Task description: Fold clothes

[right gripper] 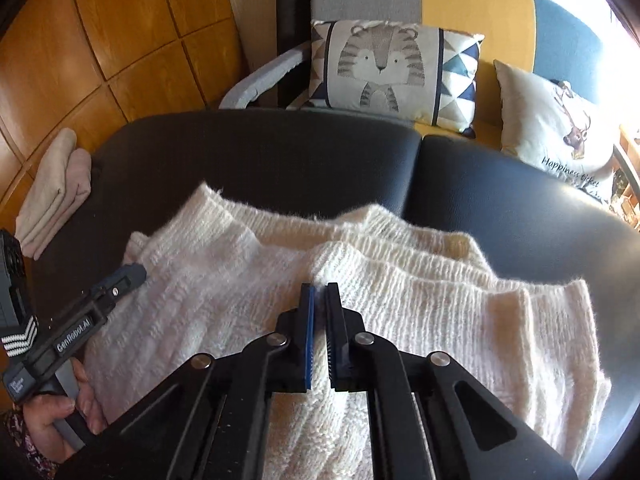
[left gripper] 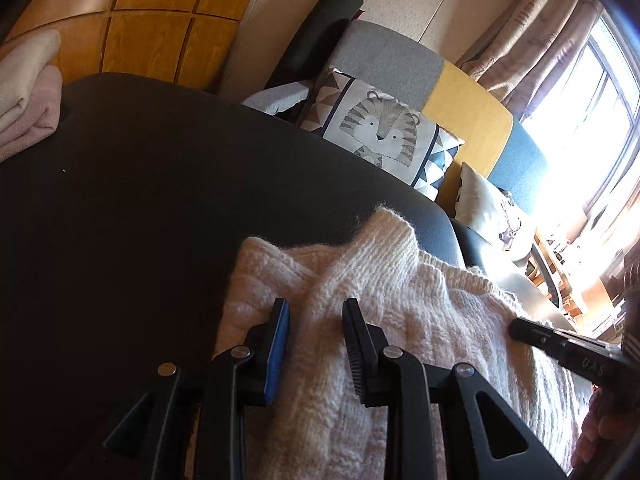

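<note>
Two dark cushions (right gripper: 520,216) carried a cream knit sweater (right gripper: 420,300), with a sofa (right gripper: 472,8) behind. Left hand-held gripper (left gripper: 316,312) stood apart over the knit; right hand-held gripper (right gripper: 319,292) looked pinched together, seemingly on a sweater fold.

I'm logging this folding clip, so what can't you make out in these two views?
- Sweater: near part cut off by the bottom edge and the right gripper, both views.
- Left gripper: whether the fingers pinch the knit.
- Window: glare, left wrist view.
- Folded clothes: cut off, left edge.
</note>
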`<act>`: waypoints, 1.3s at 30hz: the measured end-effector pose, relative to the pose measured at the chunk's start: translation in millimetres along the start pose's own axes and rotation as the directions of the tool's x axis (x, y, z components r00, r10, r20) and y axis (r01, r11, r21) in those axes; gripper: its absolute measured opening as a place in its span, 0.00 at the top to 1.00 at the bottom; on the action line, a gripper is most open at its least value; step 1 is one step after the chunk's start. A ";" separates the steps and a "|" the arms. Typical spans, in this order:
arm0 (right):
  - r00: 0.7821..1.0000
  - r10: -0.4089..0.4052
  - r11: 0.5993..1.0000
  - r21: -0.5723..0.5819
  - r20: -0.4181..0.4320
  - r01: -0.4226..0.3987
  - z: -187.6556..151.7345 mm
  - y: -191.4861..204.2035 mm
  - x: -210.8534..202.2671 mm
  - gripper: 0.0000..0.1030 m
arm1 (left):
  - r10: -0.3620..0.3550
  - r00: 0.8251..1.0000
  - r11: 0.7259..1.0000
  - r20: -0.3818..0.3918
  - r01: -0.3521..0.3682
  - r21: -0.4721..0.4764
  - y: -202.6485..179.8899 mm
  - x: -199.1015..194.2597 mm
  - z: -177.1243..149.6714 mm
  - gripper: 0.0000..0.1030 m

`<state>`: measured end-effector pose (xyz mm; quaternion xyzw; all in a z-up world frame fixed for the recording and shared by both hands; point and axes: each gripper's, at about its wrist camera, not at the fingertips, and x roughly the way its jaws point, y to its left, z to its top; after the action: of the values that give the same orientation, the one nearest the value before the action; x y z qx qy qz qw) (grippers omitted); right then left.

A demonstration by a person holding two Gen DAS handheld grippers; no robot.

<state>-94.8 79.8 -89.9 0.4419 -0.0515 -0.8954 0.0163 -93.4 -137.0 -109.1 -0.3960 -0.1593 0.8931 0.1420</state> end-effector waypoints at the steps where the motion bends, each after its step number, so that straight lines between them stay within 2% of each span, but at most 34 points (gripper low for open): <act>1: 1.000 -0.009 1.000 -0.005 0.019 0.009 3.6 1.6 -1.0 0.96 | -0.001 1.000 1.000 -0.004 0.001 0.007 -0.8 0.1 -0.6 0.73; 4: 0.999 -0.042 0.999 -0.018 0.032 0.043 7.6 3.2 10.9 0.96 | 0.009 1.000 0.999 -0.014 -0.008 0.034 -3.4 0.7 -1.6 0.73; 7: 0.999 -0.041 0.999 0.001 -0.012 0.041 0.4 -1.8 37.7 0.96 | 0.006 1.000 1.000 -0.025 -0.006 0.028 -2.9 2.9 -0.5 0.73; 8: 0.999 -0.033 0.999 0.011 -0.026 0.033 -4.3 -4.0 46.9 0.96 | 0.005 1.000 1.000 -0.029 -0.005 0.027 -3.1 1.4 -1.0 0.73; 13: 0.999 0.031 0.996 0.083 0.038 -0.034 -12.3 -19.6 46.8 0.95 | -0.010 0.998 1.000 -0.065 0.011 0.006 -9.7 -3.0 5.4 0.73; 17: 0.997 0.065 0.989 0.133 0.050 -0.071 -11.8 -28.6 46.1 0.94 | -0.044 0.995 0.998 -0.086 0.048 0.044 -38.8 4.0 19.3 0.73; 18: 0.996 0.072 0.987 0.138 0.050 -0.078 -11.6 -29.5 46.2 0.94 | -0.035 0.996 0.995 -0.087 0.043 0.094 -51.2 8.8 23.0 0.73; 21: 0.995 0.085 0.985 0.148 0.055 -0.092 -11.8 -31.4 46.1 0.93 | 0.034 0.995 0.966 -0.096 -0.008 0.257 -84.2 31.7 32.5 0.73; 24: 0.995 0.085 0.985 0.147 0.060 -0.093 -12.4 -31.1 47.0 0.93 | 0.030 0.979 0.955 -0.203 0.033 0.296 -104.4 59.0 38.5 0.73; 25: 0.995 0.084 0.985 0.145 0.061 -0.092 -12.3 -31.0 47.4 0.93 | 0.029 0.976 0.949 -0.217 0.041 0.311 -110.2 65.8 39.3 0.73; 26: 0.995 0.084 0.985 0.145 0.062 -0.092 -12.7 -31.0 47.6 0.93 | 0.056 0.976 0.933 -0.211 0.024 0.358 -116.8 72.9 39.7 0.73; 28: 0.994 0.090 0.984 0.149 0.065 -0.099 -13.9 -32.1 47.3 0.93 | 0.158 0.972 0.889 -0.174 -0.063 0.453 -124.0 87.3 41.1 0.73; 31: 0.991 0.112 0.979 0.165 0.070 -0.122 -14.0 -36.3 47.6 0.93 | 0.229 0.968 0.836 -0.100 -0.142 0.530 -120.0 92.7 40.9 0.70; 33: 0.989 0.129 0.974 0.178 0.075 -0.140 -14.2 -39.1 48.2 0.93 | 0.251 0.967 0.809 -0.049 -0.182 0.558 -114.0 91.7 38.8 0.70; 34: 0.988 0.135 0.972 0.183 0.077 -0.147 -14.1 -40.0 48.2 0.93 | 0.233 0.971 0.820 -0.052 -0.168 0.547 -107.5 91.5 38.8 0.70; 37: 0.987 0.140 0.970 0.188 0.079 -0.153 -14.0 -40.2 47.4 0.93 | 0.137 0.985 0.897 -0.108 -0.077 0.435 -85.3 93.2 50.8 0.70; 39: 0.987 0.142 0.970 0.189 0.080 -0.154 -13.5 -40.0 46.9 0.93 | 0.061 0.992 0.947 -0.111 -0.022 0.321 -67.7 86.1 59.2 0.71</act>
<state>-112.0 115.0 -139.3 0.4066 -0.1719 -0.8965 0.0381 -185.0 -53.0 -101.6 -0.4238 0.0043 0.8846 0.1946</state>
